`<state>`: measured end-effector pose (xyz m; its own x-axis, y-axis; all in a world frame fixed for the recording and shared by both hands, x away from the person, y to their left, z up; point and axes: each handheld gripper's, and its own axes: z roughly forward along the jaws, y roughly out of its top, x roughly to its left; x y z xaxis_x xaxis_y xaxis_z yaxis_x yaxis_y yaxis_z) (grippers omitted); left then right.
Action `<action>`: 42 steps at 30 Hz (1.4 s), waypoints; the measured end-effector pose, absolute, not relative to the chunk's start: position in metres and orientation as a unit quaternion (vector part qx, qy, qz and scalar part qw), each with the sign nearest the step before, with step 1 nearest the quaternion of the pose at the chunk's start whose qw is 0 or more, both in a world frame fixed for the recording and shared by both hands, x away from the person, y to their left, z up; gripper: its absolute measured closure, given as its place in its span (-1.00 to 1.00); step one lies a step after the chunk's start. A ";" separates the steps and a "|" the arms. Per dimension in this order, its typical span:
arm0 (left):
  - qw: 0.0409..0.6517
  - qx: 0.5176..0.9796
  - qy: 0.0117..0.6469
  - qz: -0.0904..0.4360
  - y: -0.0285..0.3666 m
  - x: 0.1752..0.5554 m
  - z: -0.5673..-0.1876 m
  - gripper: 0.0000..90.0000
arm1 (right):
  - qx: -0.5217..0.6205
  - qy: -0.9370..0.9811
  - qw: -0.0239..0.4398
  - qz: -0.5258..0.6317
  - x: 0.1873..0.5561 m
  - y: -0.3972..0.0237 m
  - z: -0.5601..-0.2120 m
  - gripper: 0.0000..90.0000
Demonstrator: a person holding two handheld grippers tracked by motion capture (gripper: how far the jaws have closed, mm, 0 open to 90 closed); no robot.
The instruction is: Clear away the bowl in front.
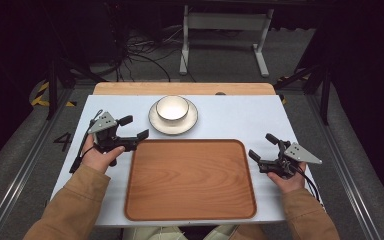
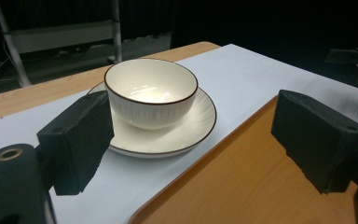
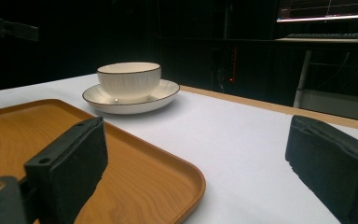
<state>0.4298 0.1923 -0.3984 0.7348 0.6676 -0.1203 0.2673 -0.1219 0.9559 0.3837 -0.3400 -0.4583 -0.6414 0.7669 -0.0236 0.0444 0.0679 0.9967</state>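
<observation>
Nothing is moved yet: the bowl [image 1: 172, 108] (on its saucer [image 1: 156, 122]) sits just ahead of the left gripper [image 1: 134, 127], jaws apart and empty.

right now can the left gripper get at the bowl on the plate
Probably yes. The left gripper is open and faces the bowl on its plate, with bare white table between them.

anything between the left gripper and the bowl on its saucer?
Nothing visible. The left gripper is open and points at the white ribbed bowl on the white saucer, with bare white tabletop between them. The wooden tray lies to the side.
</observation>
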 end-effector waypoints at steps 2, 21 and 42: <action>0.582 0.728 0.321 0.167 0.190 0.434 -0.397 -0.69 | 0.304 0.669 0.295 0.611 0.384 -0.340 -0.458 -0.87; 0.573 0.748 0.302 0.144 0.168 0.470 -0.390 -0.65 | 0.303 0.671 0.294 0.610 0.384 -0.340 -0.458 -0.86; 0.549 0.787 0.258 0.110 0.145 0.505 -0.381 -0.49 | 0.303 0.672 0.295 0.608 0.384 -0.339 -0.458 -0.84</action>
